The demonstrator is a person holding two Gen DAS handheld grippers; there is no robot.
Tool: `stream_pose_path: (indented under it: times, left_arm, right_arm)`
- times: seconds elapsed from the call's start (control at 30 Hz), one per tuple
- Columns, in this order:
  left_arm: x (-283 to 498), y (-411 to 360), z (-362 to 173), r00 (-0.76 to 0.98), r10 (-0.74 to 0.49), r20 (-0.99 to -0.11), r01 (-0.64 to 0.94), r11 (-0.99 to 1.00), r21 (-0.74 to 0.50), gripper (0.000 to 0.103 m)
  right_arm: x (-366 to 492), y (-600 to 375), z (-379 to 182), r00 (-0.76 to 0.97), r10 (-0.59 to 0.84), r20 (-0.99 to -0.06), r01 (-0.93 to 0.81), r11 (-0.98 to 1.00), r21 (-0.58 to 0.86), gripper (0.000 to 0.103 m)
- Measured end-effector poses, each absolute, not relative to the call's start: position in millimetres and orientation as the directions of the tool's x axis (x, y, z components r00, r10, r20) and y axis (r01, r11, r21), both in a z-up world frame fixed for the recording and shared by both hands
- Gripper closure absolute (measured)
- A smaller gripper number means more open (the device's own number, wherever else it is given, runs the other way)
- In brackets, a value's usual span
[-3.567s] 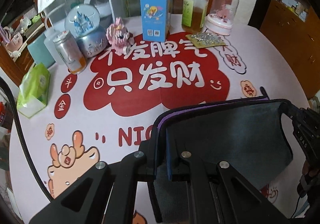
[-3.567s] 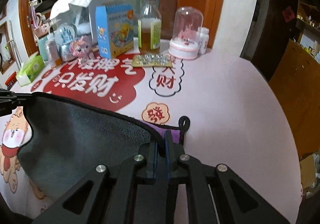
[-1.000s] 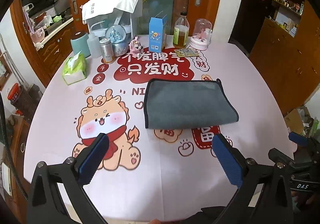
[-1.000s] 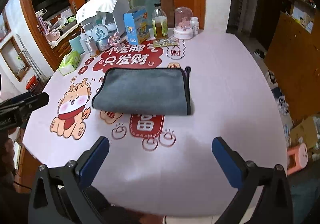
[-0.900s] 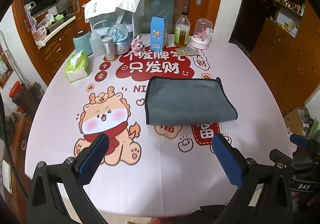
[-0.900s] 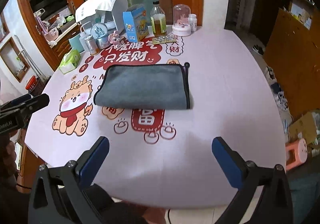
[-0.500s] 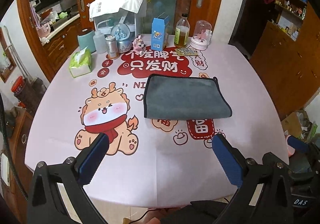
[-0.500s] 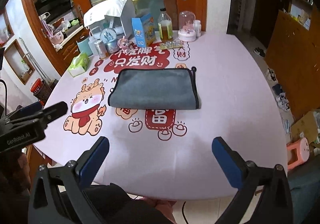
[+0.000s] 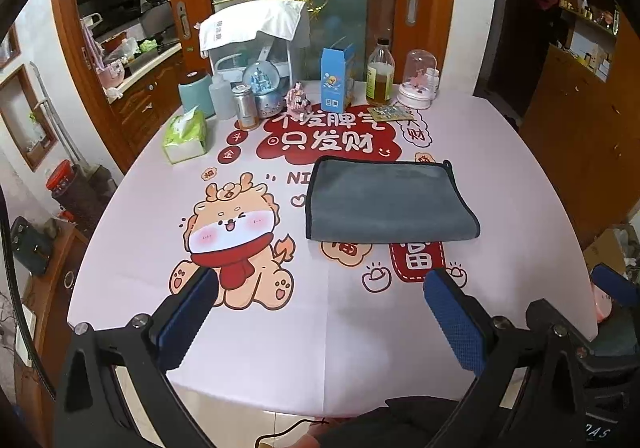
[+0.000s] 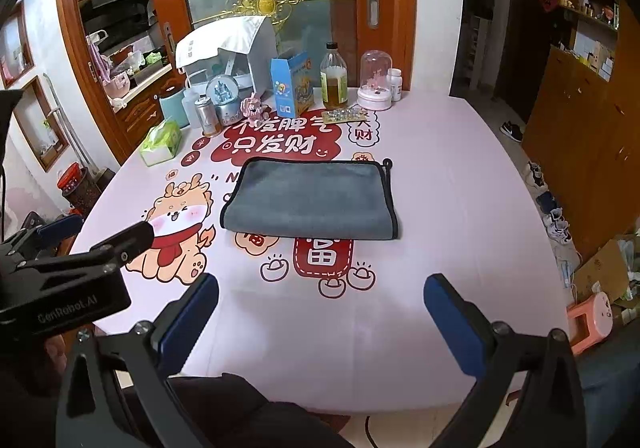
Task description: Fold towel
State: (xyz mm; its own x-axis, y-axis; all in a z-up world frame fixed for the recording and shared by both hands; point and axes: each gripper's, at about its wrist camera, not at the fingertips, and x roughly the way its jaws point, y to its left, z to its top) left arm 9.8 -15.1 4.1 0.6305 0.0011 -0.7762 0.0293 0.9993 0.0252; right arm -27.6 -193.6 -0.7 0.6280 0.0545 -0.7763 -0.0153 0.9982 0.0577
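Round table, covered by a pale pink printed cloth with a cartoon dragon at 9 o'clock of centre and a red patch of white characters toward 12 o'clock.

Grey towel, folded once into a flat rectangle with dark piping along its edges, lying just right of the table's centre. Its folded edge faces 6 o'clock; a small hanging loop sticks out at the far right corner. The towel touches neither tool.

Left gripper, held above the near rim at 6 o'clock, its blue-padded fingers spread wide and holding nothing. Seen from the right wrist view, it sits at 9 o'clock of the towel, well apart from it.

Right gripper, also at the near rim, its blue-padded fingers likewise spread wide and empty, well apart from the towel.

Row of small objects along the far rim, from 10 to 1 o'clock: a green tissue pack, a teal canister, a metal can, a snow globe, a blue carton, a bottle of amber liquid, and a glass dome on a white base.
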Motion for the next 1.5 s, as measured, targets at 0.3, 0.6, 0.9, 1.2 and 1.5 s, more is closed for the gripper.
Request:
stream_pose_path:
  times: [0.3, 0.6, 0.9, 1.2, 1.5]
  left_arm:
    - [7.5, -23.0, 6.0, 0.646, 0.008, -0.763, 0.033, 0.999, 0.039, 0.001]
    - [8.1, -24.6, 7.0, 0.649, 0.017, -0.761, 0.03, 0.998, 0.048, 0.001]
    - [9.8, -24.4, 7.4, 0.65, 0.019, -0.76, 0.03, 0.998, 0.05, 0.001]
    - [10.3, -23.9, 7.6, 0.65, 0.019, -0.76, 0.03, 0.998, 0.051, 0.001]
    - [13.0, -18.5, 9.0, 0.646, 0.013, -0.763, 0.036, 0.998, 0.048, 0.001]
  right_arm:
    - [-25.8, -198.6, -3.5, 0.625, 0.054, -0.778, -0.01, 0.998, 0.061, 0.0]
    - [-24.5, -199.6, -4.2, 0.625, 0.057, -0.779, -0.011, 0.998, 0.065, 0.0]
    - [-24.9, -198.7, -4.8, 0.623, 0.057, -0.78, -0.012, 0.998, 0.063, 0.0]
    - [-24.5, -196.3, -7.0, 0.618, 0.057, -0.784, -0.01, 0.998, 0.064, 0.0]
    - [-25.0, -193.8, -8.9, 0.616, 0.054, -0.786, -0.006, 0.998, 0.064, 0.0]
